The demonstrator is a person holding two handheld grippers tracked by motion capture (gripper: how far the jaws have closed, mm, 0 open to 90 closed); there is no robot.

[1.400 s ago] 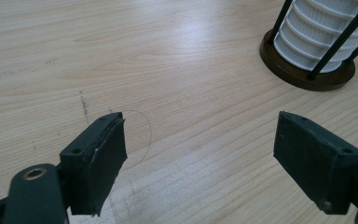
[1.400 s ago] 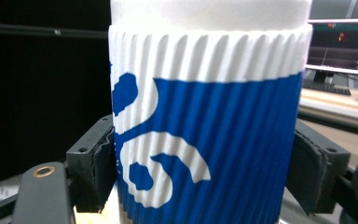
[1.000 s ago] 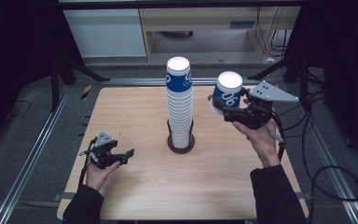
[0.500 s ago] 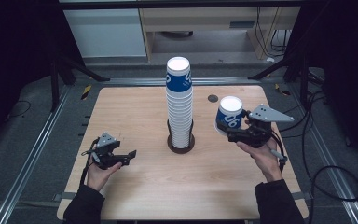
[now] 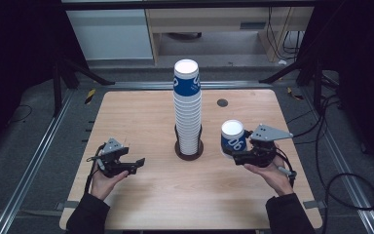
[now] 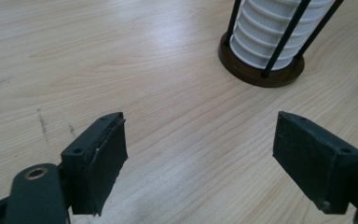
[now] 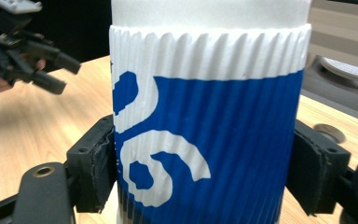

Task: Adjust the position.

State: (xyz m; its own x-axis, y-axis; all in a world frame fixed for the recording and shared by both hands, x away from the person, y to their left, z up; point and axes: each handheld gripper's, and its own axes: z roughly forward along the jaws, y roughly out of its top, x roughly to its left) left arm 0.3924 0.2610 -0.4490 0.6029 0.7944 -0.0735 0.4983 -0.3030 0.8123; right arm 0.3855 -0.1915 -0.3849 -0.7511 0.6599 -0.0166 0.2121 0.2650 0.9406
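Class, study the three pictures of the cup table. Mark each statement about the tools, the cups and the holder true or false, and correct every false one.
1. The right tool grips a blue-and-white paper cup. True.
2. The left tool holds a cup. False: it is open, with bare wooden table between its jaws.
3. The cup stack stands in a round-based wire holder. True.
4. The gripped cup lies on its side. False: it is upright.
5. The stack stands at the table's left edge. False: it stands near the middle.

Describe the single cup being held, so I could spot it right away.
On the wooden table, a tall stack of cups stands in a rack at the middle. To its right, the right gripper clamps the lone cup: blue with white swirls, upside down, apart from the stack.
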